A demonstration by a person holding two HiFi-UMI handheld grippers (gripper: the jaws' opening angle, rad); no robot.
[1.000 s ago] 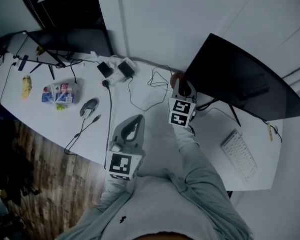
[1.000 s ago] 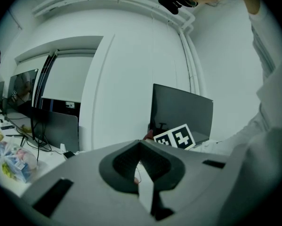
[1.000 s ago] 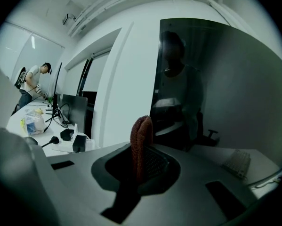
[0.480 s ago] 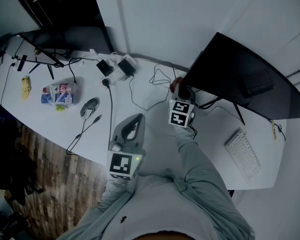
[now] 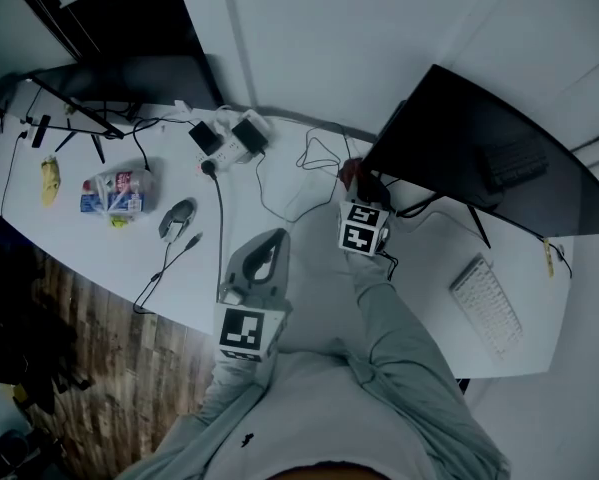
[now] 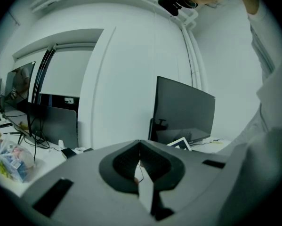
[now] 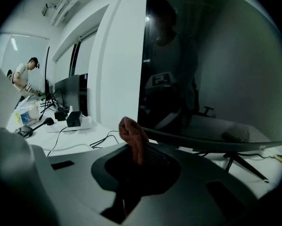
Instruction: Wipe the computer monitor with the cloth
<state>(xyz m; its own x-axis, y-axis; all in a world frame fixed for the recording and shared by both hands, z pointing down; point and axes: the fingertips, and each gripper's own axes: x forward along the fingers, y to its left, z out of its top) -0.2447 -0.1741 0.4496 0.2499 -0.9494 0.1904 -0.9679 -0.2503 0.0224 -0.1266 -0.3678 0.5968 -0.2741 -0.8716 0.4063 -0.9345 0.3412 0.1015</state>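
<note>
Nearest, at the lower centre of the head view, the left grey hand-held gripper is hovering over the front edge of the white desk. Its own view is showing its jaws resting together with nothing between them.

Just beyond, right of centre, the right grey hand-held gripper is clamping its jaws on the reddish-brown fuzzy cloth. A rounded wad of it is sticking up above the jaws. The cloth is sitting at the lower left corner of the large black computer monitor, which is filling the upper right of the frame. Whether it is touching the screen I cannot tell.

At the left of the frame, a clear plastic bag is lying on the desk, holding blue and red packets. A yellow banana is lying just left of it, outside the bag, and a grey computer mouse is sitting to its right. A white keyboard is lying at the lower right, below the monitor.

Compared with a second ago, the right hand-held gripper is sitting slightly lower in the frame, still keeping the cloth at that same corner. The left one is staying put with its jaws unchanged.
</note>
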